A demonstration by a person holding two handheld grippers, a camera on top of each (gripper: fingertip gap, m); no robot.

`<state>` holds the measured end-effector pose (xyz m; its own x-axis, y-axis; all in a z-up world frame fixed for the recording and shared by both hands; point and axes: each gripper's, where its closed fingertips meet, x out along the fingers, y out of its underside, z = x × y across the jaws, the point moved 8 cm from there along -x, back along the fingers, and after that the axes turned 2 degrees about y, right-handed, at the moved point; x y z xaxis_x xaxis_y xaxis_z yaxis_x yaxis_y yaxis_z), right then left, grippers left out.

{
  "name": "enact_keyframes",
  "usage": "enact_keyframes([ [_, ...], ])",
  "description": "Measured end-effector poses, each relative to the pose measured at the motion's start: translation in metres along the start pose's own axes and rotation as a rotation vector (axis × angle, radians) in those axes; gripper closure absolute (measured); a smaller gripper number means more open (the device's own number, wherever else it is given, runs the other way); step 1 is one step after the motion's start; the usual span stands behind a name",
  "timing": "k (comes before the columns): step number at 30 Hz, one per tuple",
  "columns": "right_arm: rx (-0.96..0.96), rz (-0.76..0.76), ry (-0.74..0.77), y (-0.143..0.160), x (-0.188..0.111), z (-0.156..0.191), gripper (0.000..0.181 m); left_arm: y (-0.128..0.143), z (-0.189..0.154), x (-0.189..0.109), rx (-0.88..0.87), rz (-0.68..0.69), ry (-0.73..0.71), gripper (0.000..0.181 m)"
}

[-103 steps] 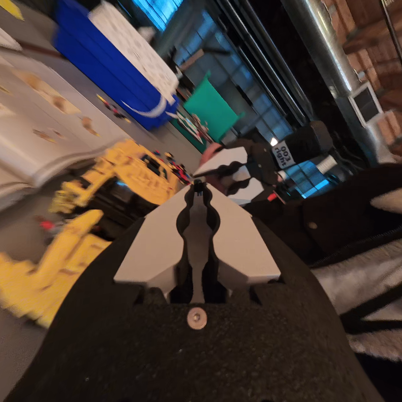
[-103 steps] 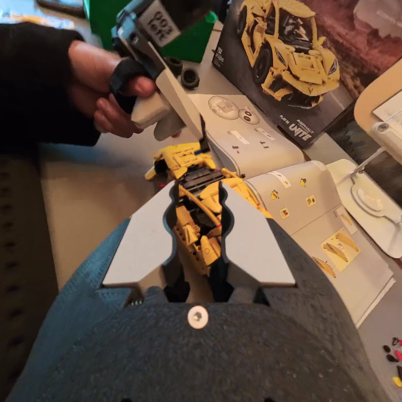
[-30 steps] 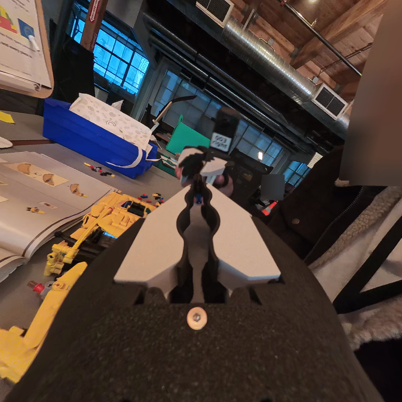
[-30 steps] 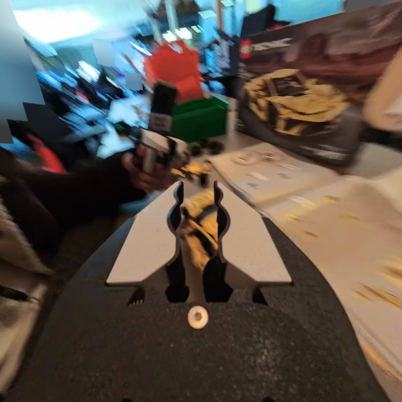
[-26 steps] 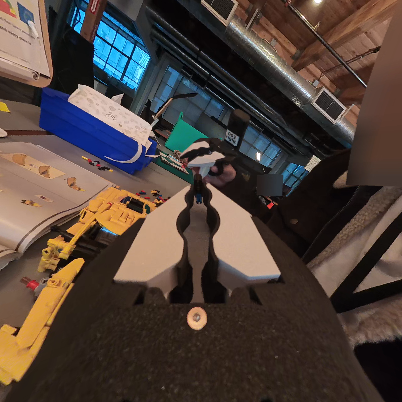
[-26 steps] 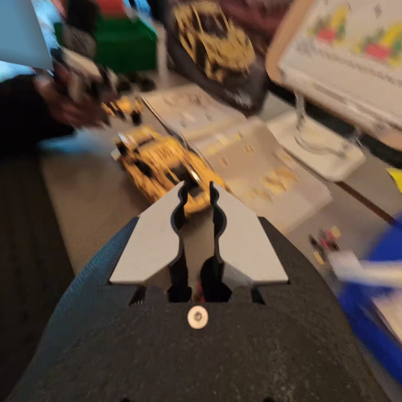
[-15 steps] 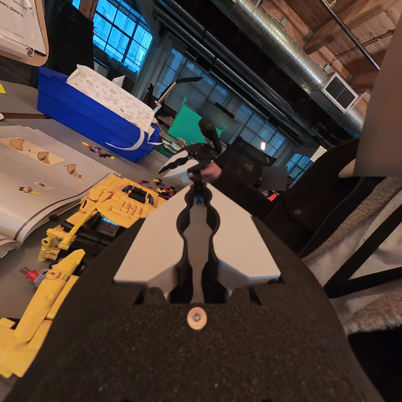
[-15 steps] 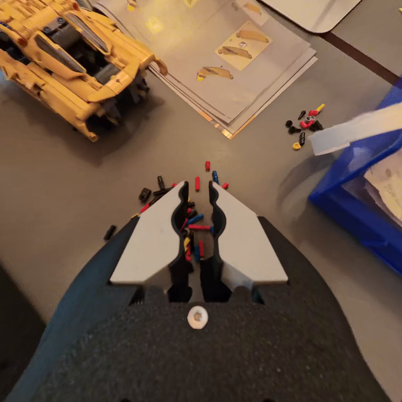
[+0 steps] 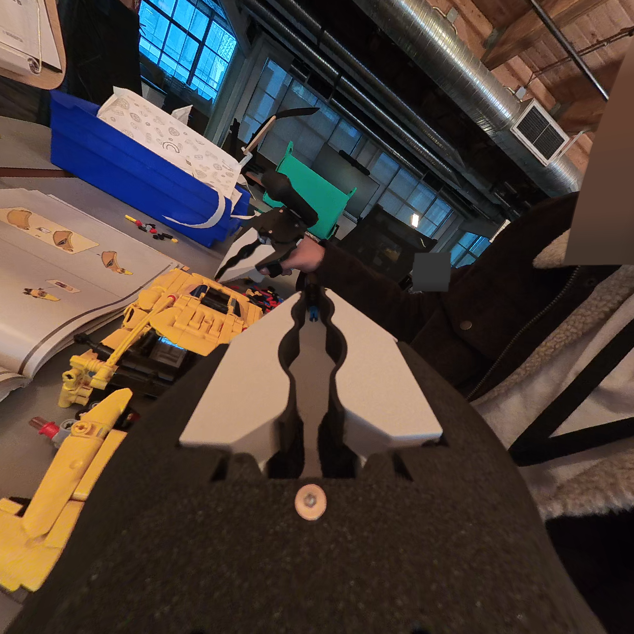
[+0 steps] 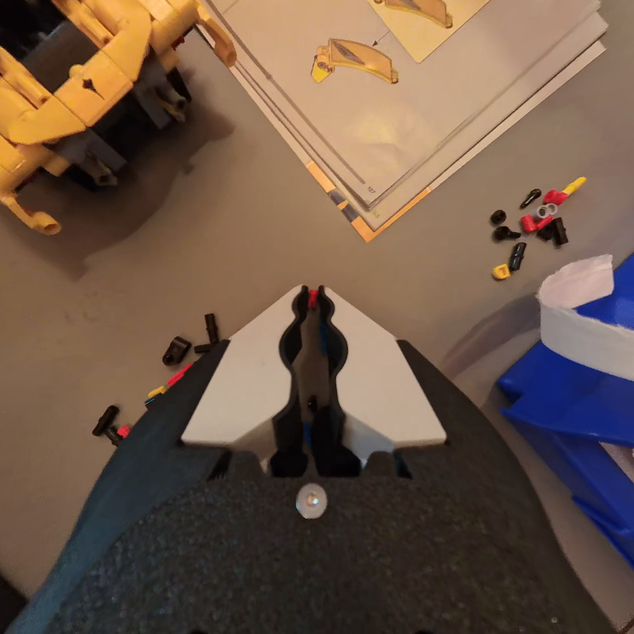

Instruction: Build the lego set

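Yellow car body point(image 9: 192, 319) largely assembled beside open manual point(image 9: 51, 260), loose yellow panel point(image 9: 65, 456) and scattered pins point(image 10: 528, 223) not yet fitted; left gripper point(image 9: 311, 302) clamped on blue pin point(image 9: 312, 314), right gripper point(image 10: 312, 291) clamped on red pin point(image 10: 313, 297) over table point(image 10: 240, 260).

Loft-style workshop: exposed metal duct point(image 9: 456, 61), timber ceiling point(image 9: 535, 31), factory windows point(image 9: 185, 44).

Dim warm indoor light; blue daylight glows through the windows point(image 9: 187, 48). The yellow car point(image 10: 68, 85) looks blurred and casts a soft shadow toward the camera; edges bend.
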<state>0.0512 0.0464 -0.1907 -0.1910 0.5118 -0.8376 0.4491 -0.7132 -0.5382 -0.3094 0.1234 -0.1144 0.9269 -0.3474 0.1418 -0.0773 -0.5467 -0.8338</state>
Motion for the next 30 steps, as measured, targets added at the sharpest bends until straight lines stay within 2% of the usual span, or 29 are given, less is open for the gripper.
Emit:
enact_keyframes([
  [4,0.002,0.031,-0.015,-0.004,-0.002,0.001,0.177,0.001,0.0,0.002,-0.005,-0.001,0.003,0.174],
  [7,0.039,-0.148,-0.09,-0.038,-0.021,0.021,0.178,0.002,0.0,0.005,-0.007,-0.006,0.0,0.174],
  [9,0.049,-0.383,-0.186,-0.08,-0.042,0.054,0.178,0.004,-0.001,0.009,-0.007,-0.001,0.008,0.174],
  [11,0.043,-0.605,-0.376,-0.119,-0.056,0.102,0.178,0.008,-0.002,0.016,-0.013,0.016,0.026,0.175],
  [12,0.029,-0.652,-0.442,-0.133,-0.055,0.125,0.178,0.011,-0.003,0.019,-0.015,0.035,0.032,0.174],
  [14,0.008,-0.679,-0.469,-0.147,-0.045,0.153,0.178,0.016,-0.003,0.024,-0.005,0.075,0.021,0.174],
  [17,0.135,-0.845,-0.58,-0.156,-0.034,0.172,0.178,0.016,-0.003,0.023,-0.003,0.091,-0.001,0.175],
  [19,0.238,-0.905,-0.605,-0.158,-0.028,0.174,0.178,0.013,-0.005,0.021,0.005,0.075,0.004,0.175],
  [23,0.376,-0.894,-0.799,-0.159,-0.021,0.177,0.178,0.011,-0.009,0.021,0.024,0.07,0.006,0.175],
  [30,0.364,-0.885,-0.788,-0.16,-0.019,0.181,0.178,0.008,-0.009,0.018,0.034,0.061,-0.009,0.175],
])
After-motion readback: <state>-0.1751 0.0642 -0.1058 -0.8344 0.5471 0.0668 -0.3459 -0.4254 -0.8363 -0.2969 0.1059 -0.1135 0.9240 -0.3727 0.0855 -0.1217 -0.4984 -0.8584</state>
